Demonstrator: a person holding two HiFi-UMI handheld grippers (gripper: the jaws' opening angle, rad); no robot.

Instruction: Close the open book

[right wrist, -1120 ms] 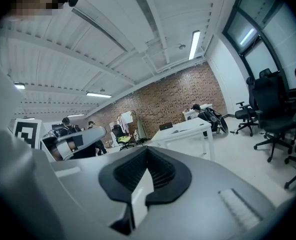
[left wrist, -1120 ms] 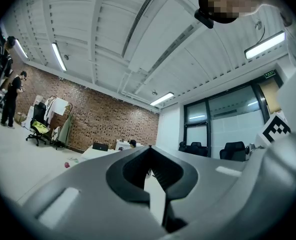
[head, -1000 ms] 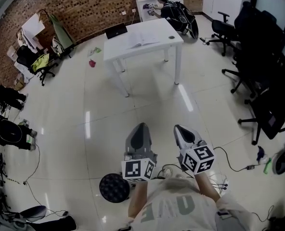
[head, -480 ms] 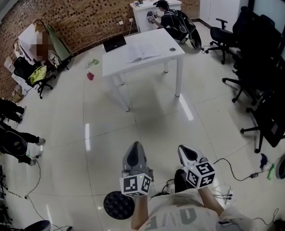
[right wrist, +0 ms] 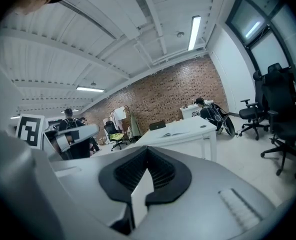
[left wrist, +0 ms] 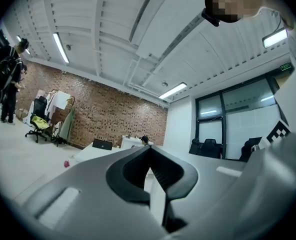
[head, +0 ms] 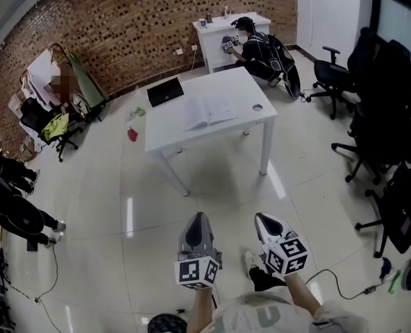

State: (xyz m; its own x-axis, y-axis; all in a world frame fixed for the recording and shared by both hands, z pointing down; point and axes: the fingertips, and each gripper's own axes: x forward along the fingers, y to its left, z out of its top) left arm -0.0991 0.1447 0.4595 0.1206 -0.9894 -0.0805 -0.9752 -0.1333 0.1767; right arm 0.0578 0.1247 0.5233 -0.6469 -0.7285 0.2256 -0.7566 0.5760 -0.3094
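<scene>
Pale floor [head: 212, 186] tiles glossy, mirroring ceiling lights. Back wall [head: 136, 19] rough red brick. Table [head: 167, 127] top smooth, white, matt. Book [head: 209, 111] pages plain white paper. Left gripper [head: 198, 218] and right gripper [head: 264, 218] shells smooth grey matt plastic. Pads [right wrist: 160, 176] inside jaws black, ribbed, rubbery in look. Chairs [head: 344, 68] black, matt.

No legible text, labels or numbers.

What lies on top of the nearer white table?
On the table: an open book, a black laptop at its far left corner, a small round object near its right edge. Nothing covers them; the round object is too small to identify.
</scene>
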